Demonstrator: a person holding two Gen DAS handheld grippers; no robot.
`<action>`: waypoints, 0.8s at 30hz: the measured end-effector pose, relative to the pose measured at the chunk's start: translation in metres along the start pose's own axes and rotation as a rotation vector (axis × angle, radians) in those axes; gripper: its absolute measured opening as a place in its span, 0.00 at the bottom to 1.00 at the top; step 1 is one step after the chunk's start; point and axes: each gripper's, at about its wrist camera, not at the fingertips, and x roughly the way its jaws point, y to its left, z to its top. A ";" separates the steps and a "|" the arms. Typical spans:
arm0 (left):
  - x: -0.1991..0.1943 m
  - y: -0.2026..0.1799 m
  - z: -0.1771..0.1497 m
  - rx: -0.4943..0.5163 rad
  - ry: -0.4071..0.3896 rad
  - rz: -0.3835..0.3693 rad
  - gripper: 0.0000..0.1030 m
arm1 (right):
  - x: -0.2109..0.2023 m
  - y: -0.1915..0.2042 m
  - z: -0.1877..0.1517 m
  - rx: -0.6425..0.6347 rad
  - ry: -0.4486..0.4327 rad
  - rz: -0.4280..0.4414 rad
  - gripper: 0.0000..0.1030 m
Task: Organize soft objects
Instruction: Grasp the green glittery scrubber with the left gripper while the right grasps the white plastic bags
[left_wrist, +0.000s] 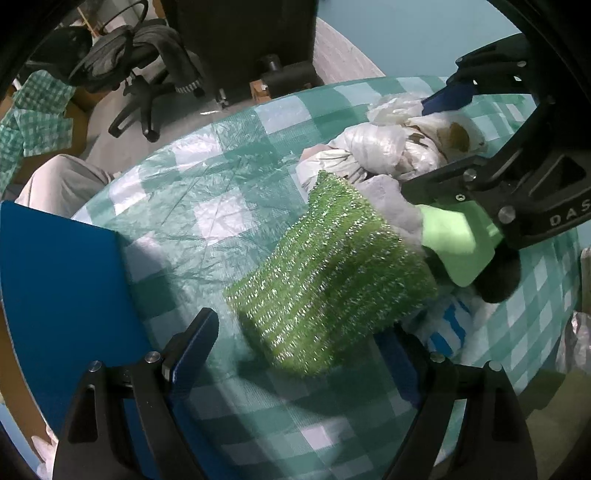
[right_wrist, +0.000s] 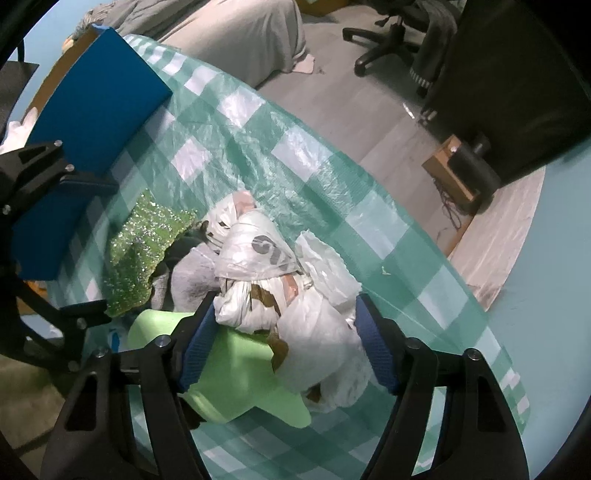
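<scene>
Two open grippers, left (left_wrist: 306, 339) and right (right_wrist: 284, 332), holding nothing, over checked tablecloth (left_wrist: 207, 206).

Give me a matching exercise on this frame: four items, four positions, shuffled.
Items:
1. glittery green scrubber
2. white plastic bag bundle
3. blue box
4. light green foam piece

Positions:
A. between the right gripper fingers
B. in front of the left gripper
C. at the tablecloth's edge
D. partly under the bag bundle

Pairs: 1-B, 2-A, 3-C, 4-D

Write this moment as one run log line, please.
left tool: open over green scrubber | right tool: open, straddling white plastic bags | nothing lifted
</scene>
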 end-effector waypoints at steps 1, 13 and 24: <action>0.001 0.001 0.000 -0.004 -0.002 -0.010 0.84 | 0.001 -0.001 0.001 0.002 0.000 0.007 0.65; -0.004 -0.001 -0.011 0.009 -0.007 -0.084 0.13 | -0.009 0.002 -0.008 0.004 -0.024 0.049 0.41; -0.024 0.005 -0.026 -0.083 -0.043 -0.076 0.11 | -0.041 -0.002 -0.028 0.082 -0.117 0.040 0.41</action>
